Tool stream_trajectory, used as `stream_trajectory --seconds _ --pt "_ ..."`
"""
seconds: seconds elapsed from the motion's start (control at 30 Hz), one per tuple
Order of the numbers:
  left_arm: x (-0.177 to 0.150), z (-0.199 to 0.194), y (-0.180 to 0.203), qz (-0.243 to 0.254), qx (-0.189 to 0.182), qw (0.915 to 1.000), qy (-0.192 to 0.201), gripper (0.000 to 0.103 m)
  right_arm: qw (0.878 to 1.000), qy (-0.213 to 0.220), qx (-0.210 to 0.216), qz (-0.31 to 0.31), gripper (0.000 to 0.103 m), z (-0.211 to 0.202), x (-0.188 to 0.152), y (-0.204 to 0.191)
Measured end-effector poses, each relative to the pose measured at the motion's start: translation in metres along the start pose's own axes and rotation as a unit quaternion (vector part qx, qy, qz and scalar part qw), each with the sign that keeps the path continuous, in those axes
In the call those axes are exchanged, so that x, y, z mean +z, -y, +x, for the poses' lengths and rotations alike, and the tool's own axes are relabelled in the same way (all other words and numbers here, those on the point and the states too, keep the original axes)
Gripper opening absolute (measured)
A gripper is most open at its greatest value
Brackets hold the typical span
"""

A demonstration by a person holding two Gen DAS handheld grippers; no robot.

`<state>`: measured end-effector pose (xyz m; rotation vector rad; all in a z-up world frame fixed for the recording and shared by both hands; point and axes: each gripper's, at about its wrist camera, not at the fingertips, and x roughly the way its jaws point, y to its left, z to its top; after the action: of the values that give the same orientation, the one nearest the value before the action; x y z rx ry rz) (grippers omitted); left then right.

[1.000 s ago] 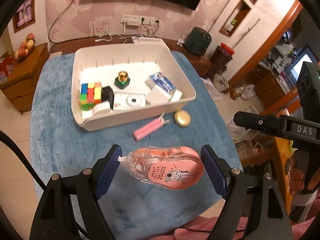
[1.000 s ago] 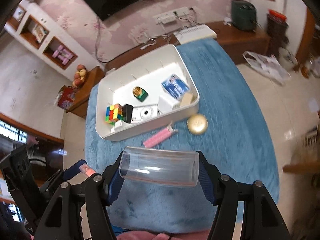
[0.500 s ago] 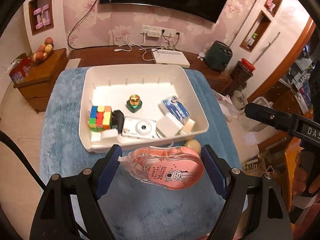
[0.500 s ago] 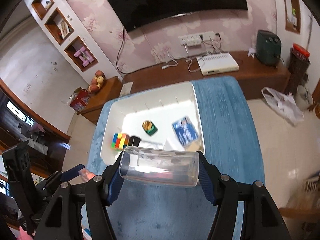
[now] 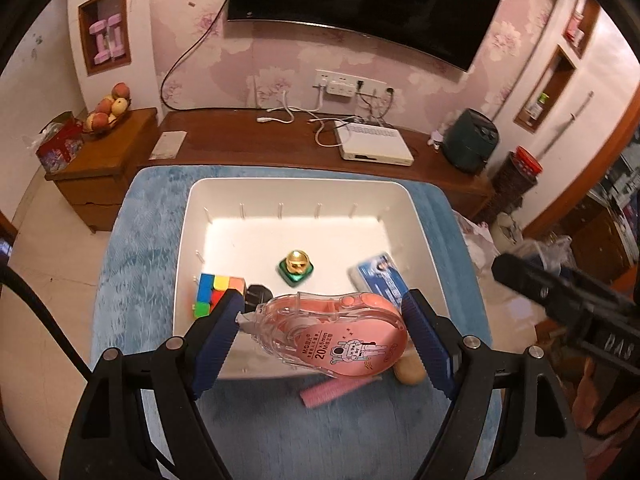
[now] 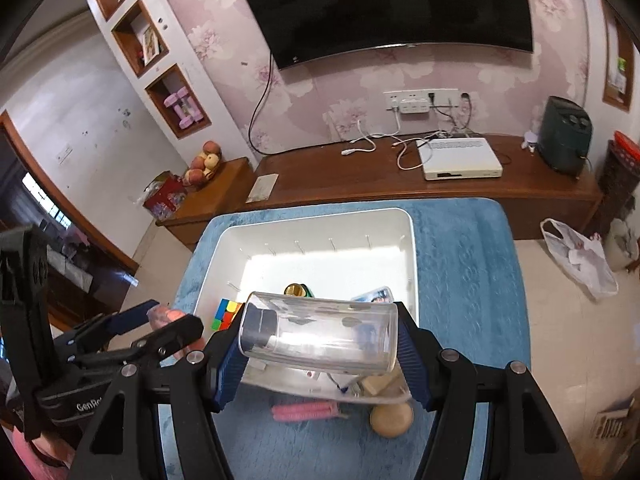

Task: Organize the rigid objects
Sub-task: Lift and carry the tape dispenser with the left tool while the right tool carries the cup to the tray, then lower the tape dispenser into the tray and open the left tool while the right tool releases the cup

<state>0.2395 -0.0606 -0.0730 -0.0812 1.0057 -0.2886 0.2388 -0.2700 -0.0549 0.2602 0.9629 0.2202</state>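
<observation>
A: Our left tongs (image 5: pixel 324 330) are clenched on the tape dispenser (image 5: pixel 332 330), our right tongs (image 6: pixel 320 340) on the clear cup (image 6: pixel 318 336).

B: Both have come forward and now hang over the bin's (image 5: pixel 304 188) near edge, so dropping in comes next.

A: Beyond, the cube (image 5: pixel 214 292) sits inside the bin.

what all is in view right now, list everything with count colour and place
bin: 1, white, on the blue mat
mat: 1, blue, under the bin
puzzle cube: 1, multicolour, in the bin, front left
bottle: 1, green with gold cap, bin centre
packet: 1, blue and white, bin right
pink stick: 1, pink, on the mat before the bin
round disc: 1, gold, on the mat beside the stick
correction tape: 1, pink, held over the bin's front
clear cup: 1, transparent, held sideways
left hand-held gripper: 1, black with blue pads, shut on the tape
right hand-held gripper: 1, same, shut on the cup
</observation>
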Motion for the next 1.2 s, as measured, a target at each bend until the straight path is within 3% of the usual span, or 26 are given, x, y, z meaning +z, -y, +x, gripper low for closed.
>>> stream_trajectory --seconds 0.53,1.1,1.2 --pt "0.011 0.077 -0.002 -0.018 0.044 0.997 -0.061 0.083 0.999 -0.051 0.017 -0.01 0.067 0.09 0.016 0.027" --pt "0.021 0.104 -0.012 -0.033 0.062 0.9944 -0.079 0.083 0.998 -0.06 0.023 -0.016 0.067 0.118 0.026 0.028" --pt "0.021 0.104 -0.014 -0.037 0.065 0.994 -0.079 0.084 0.998 -0.057 0.02 -0.018 0.081 0.115 0.026 0.026"
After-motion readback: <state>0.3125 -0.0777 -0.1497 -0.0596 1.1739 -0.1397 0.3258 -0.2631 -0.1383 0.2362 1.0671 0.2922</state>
